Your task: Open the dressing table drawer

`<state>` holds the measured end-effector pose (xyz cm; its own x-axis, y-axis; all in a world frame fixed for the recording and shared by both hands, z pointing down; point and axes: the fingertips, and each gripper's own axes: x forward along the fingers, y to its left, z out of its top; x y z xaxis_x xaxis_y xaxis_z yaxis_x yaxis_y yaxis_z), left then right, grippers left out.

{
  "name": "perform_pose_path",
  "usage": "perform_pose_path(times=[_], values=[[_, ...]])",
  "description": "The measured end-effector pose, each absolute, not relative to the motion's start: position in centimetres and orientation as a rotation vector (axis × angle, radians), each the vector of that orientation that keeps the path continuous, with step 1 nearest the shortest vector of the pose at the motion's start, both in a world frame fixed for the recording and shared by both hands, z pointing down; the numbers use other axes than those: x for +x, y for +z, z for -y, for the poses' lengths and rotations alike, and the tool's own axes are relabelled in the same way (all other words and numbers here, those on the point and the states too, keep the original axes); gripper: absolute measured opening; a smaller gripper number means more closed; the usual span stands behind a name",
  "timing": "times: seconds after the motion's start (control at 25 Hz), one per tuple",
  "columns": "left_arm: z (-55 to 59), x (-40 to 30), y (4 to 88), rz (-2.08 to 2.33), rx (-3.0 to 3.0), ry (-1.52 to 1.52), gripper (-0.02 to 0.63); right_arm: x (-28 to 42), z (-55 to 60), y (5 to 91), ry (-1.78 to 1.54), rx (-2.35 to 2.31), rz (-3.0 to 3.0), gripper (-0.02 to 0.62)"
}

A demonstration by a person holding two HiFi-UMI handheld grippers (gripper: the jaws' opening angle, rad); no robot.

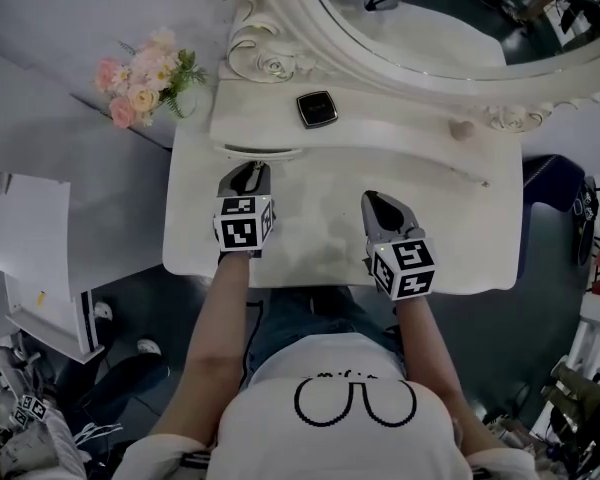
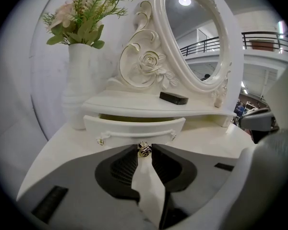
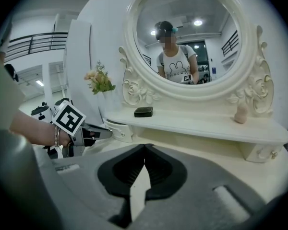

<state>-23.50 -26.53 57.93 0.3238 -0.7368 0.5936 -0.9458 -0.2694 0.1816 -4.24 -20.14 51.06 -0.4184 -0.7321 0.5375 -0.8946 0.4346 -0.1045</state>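
The drawer (image 2: pixel 134 127) of the white dressing table sat under the left end of the raised shelf (image 2: pixel 134 104). It was pulled out a little, so that a gap showed above its front. Its small metal knob (image 2: pixel 144 149) was pinched between the tips of the left tool (image 1: pixel 247 175). The right tool (image 3: pixel 144 146) hovered over the worktop (image 1: pixel 320 243) further right, its jaws pressed together with nothing between them. On the shelf lay a black case (image 2: pixel 173 97) and, near the right end, a small pale ornament (image 3: pixel 241 113). A white vase (image 2: pixel 81 90) of flowers stood just left of the drawer. The oval mirror (image 2: pixel 197 37) rose behind the shelf.
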Motion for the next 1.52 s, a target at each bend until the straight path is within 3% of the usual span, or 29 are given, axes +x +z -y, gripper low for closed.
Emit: perform_pose_path(times=[1.12, 1.28, 1.52], values=[[21.1, -23.7, 58.1, 1.481, 2.069, 0.51, 0.092, -6.1, 20.0, 49.5, 0.463, 1.319, 2.337, -0.003], [21.0, -24.0, 57.5, 1.505, 2.045, 0.5, 0.163, -6.1, 20.6, 48.2, 0.435, 1.335, 2.36, -0.003], [20.8, -25.1, 54.4, 1.58, 2.065, 0.469, 0.169, -6.4, 21.6, 46.3, 0.387, 1.349, 2.402, -0.003]])
